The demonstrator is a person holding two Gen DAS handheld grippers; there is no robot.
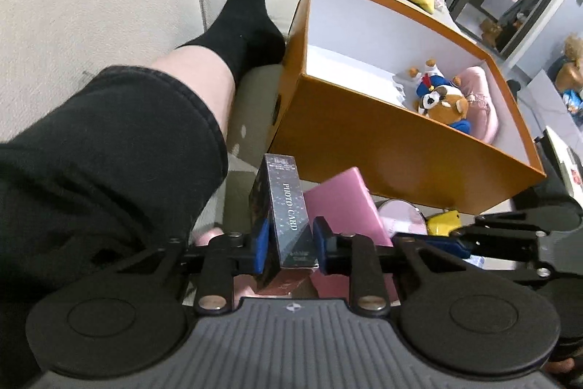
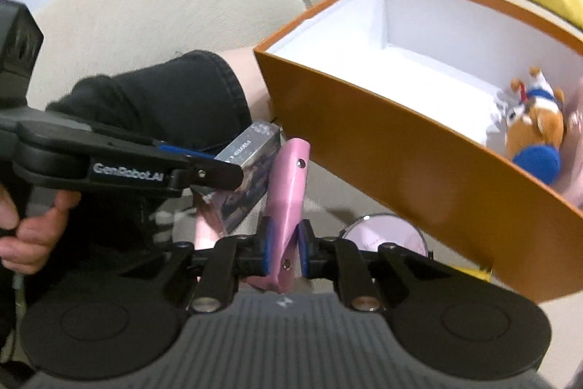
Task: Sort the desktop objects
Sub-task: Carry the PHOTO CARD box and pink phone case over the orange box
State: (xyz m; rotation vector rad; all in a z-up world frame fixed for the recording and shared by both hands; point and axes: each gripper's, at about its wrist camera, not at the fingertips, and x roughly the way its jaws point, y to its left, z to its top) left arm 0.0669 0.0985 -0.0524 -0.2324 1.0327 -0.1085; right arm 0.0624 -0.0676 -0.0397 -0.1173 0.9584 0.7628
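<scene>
left tongs clamp the photo card box; right tongs clamp a pink case, both beside the orange box.

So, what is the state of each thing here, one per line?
Left gripper: shut on the photo card box.
Right gripper: shut on the pink case.
Orange box: open, no lid on it.
Toy bear: lying inside the orange box.
Round mirror: flat beside the orange box.

Black tongs with blue pads, silver screws, ribbed grey body; second tongs alike. Black shorts, black sock, bare calf.
</scene>
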